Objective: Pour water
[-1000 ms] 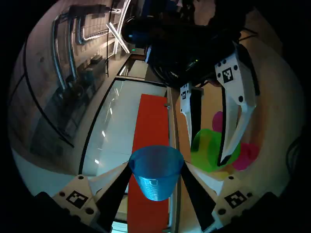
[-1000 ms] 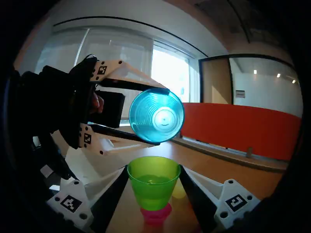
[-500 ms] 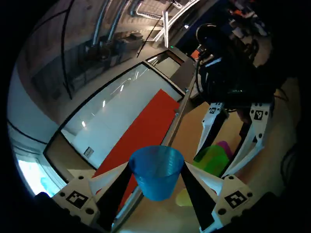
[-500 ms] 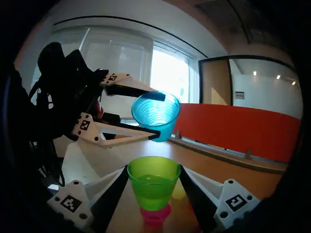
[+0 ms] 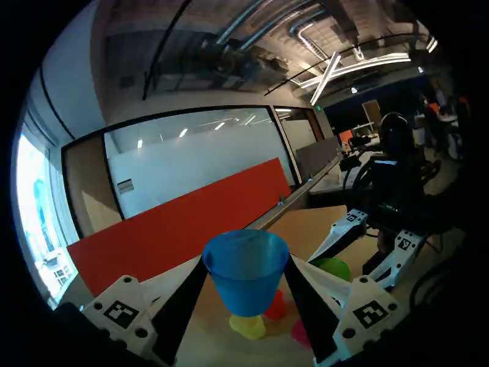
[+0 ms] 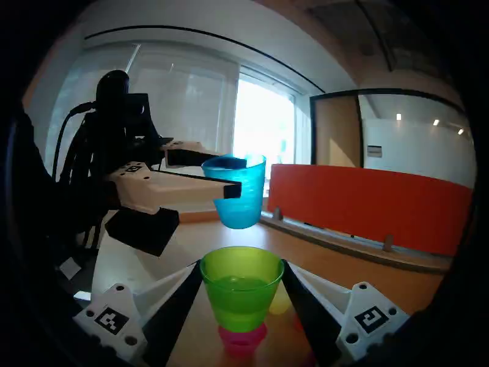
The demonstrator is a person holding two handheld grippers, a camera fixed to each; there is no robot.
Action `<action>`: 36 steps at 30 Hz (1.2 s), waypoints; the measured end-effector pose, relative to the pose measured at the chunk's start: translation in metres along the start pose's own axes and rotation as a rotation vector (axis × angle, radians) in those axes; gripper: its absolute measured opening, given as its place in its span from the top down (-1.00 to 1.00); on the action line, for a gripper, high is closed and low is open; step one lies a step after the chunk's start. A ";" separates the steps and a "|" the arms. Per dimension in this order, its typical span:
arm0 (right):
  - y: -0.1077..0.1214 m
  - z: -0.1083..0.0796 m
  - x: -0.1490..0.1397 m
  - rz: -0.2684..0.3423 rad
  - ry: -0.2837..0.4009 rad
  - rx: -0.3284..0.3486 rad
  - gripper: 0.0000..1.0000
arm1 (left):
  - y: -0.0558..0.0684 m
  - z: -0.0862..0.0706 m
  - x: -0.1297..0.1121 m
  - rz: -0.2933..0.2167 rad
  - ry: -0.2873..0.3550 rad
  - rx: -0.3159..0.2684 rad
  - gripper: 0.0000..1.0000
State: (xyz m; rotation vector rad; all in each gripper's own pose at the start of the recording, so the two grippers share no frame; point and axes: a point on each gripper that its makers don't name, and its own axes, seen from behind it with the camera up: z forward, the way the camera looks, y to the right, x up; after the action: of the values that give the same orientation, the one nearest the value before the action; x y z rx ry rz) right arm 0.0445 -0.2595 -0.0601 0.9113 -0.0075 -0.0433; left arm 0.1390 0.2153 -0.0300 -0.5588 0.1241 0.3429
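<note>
Desk (image 6: 354, 260) of pale wood, open across its middle. Far edge closed by a long red partition (image 6: 379, 208), with a low rail running along the foot of it. Bright window (image 6: 263, 131) beyond the desk on the left of the right gripper view; glass wall behind the partition. Clear air between the two tools. On the desk in the left gripper view: a yellow cup (image 5: 247, 326) upside down, a red cup (image 5: 276, 304) just behind it, a pink cup (image 5: 299, 333) to one side, all low and close together below the blue cup (image 5: 246, 278). Left tool (image 5: 246, 264) pinches the blue cup between both fingers, cup upright, mouth up, carried well above the desk. Right tool (image 6: 242, 269) pinches the green cup (image 6: 241, 287) between both fingers, upright, water showing partway up inside. In the right gripper view the blue cup sits higher and farther off than the green one, apart from it; the pink cup shows directly under the green cup, contact cannot be told.
</note>
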 end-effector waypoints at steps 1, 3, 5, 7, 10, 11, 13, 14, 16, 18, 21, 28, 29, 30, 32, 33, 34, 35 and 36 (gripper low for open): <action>0.000 0.000 0.000 0.000 0.000 -0.002 -0.87 | -0.001 -0.001 -0.002 -0.022 0.000 0.002 -0.70; 0.001 0.000 0.001 0.001 0.000 -0.006 -0.88 | -0.004 -0.003 -0.007 -0.066 -0.002 0.007 -0.70; 0.001 -0.001 0.001 0.003 -0.001 -0.007 -0.88 | -0.006 -0.005 -0.014 -0.101 -0.011 0.005 -0.70; 0.001 -0.001 0.001 0.003 -0.003 -0.007 -0.88 | -0.006 -0.006 -0.020 -0.134 -0.028 -0.001 -0.70; 0.000 -0.002 0.002 0.002 -0.009 -0.006 -0.87 | -0.005 -0.008 -0.028 -0.177 -0.050 -0.016 -0.70; 0.000 -0.003 0.002 0.001 -0.012 -0.006 -0.87 | -0.004 -0.009 -0.030 -0.189 -0.054 -0.021 -0.70; -0.001 -0.004 0.001 -0.002 -0.020 -0.003 -0.88 | -0.004 -0.011 -0.035 -0.202 -0.063 -0.026 -0.70; -0.002 -0.004 0.001 -0.003 -0.025 -0.002 -0.87 | -0.004 -0.012 -0.038 -0.207 -0.070 -0.028 -0.70; -0.003 -0.007 -0.001 -0.006 -0.037 0.001 -0.87 | -0.003 -0.016 -0.044 -0.209 -0.085 -0.032 -0.70; -0.004 -0.009 -0.003 -0.010 -0.052 0.004 -0.87 | -0.001 -0.019 -0.052 -0.207 -0.104 -0.037 -0.70; -0.004 -0.015 -0.007 -0.020 -0.075 0.001 -0.88 | 0.004 -0.024 -0.063 -0.203 -0.132 -0.047 -0.70; -0.004 -0.032 -0.020 -0.036 -0.135 -0.006 -0.88 | 0.019 -0.036 -0.081 -0.204 -0.182 -0.081 -0.72; -0.004 -0.035 -0.022 -0.036 -0.142 -0.006 -0.88 | 0.021 -0.037 -0.084 -0.208 -0.189 -0.087 -0.72; -0.005 -0.037 -0.024 -0.035 -0.147 -0.006 -0.88 | 0.024 -0.039 -0.087 -0.211 -0.195 -0.091 -0.72; -0.006 -0.042 -0.026 -0.032 -0.157 -0.001 -0.88 | 0.026 -0.041 -0.093 -0.217 -0.207 -0.093 -0.72; -0.006 -0.045 -0.028 -0.030 -0.162 0.000 -0.88 | 0.027 -0.043 -0.096 -0.219 -0.213 -0.094 -0.72; -0.007 -0.047 -0.030 -0.029 -0.169 0.002 -0.87 | 0.028 -0.044 -0.099 -0.221 -0.219 -0.095 -0.72; -0.007 -0.050 -0.032 -0.027 -0.177 0.004 -0.87 | 0.030 -0.046 -0.103 -0.224 -0.225 -0.096 -0.72; -0.008 -0.052 -0.034 -0.027 -0.185 0.006 -0.88 | 0.031 -0.048 -0.106 -0.227 -0.231 -0.097 -0.72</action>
State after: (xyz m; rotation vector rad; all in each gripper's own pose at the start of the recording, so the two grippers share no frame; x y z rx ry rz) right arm 0.0113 -0.2219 -0.0976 0.9106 -0.1673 -0.1523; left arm 0.0283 0.1840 -0.0637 -0.6186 -0.1786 0.1911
